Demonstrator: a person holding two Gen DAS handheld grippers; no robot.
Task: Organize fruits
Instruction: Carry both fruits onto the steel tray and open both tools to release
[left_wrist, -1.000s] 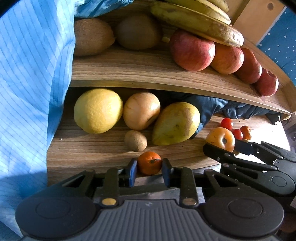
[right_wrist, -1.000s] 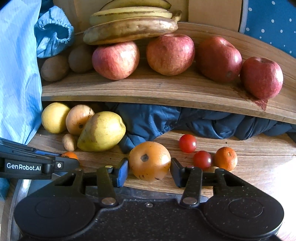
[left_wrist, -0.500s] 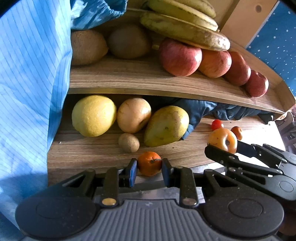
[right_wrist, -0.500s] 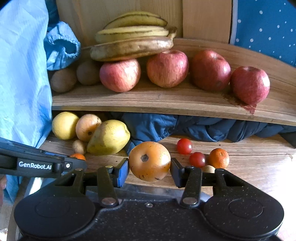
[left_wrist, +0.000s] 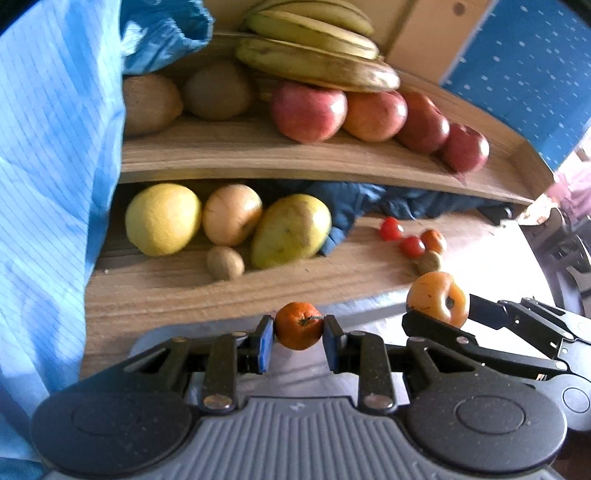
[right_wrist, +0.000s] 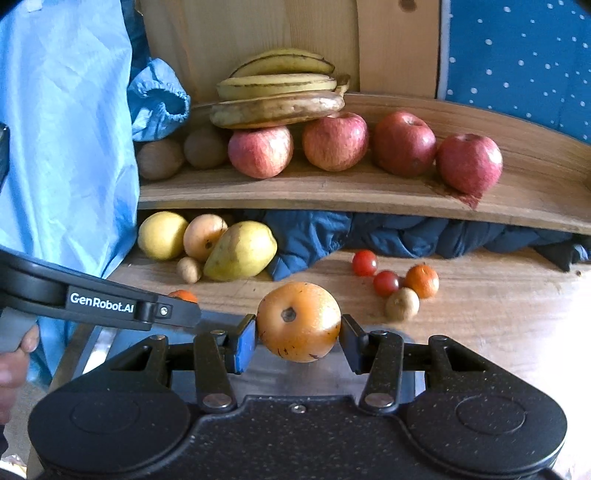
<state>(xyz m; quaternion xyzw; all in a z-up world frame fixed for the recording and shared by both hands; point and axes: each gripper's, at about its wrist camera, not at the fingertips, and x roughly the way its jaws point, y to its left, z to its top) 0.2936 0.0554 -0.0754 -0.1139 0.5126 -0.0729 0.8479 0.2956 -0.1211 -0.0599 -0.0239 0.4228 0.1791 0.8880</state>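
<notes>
Two fruits — one per claw: small orange (left_wrist: 299, 330) between left claw (left_wrist: 298, 341), persimmon (right_wrist: 298, 321) between right claw (right_wrist: 298, 341).

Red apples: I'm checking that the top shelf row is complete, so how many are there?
4, in a row on the upper shelf: far-left apple and second apple under the bananas, third apple, rightmost apple. None looks hidden.

Far: pale wooden back panel (right_wrist: 280, 33) | far right: blue wall with white dots (right_wrist: 517, 55) | middle: curved wooden shelf (right_wrist: 332, 192) above wooden tabletop (right_wrist: 498, 306) | left: light-blue striped fabric (left_wrist: 55, 166) | right: bright daylight glare across the tabletop.
</notes>
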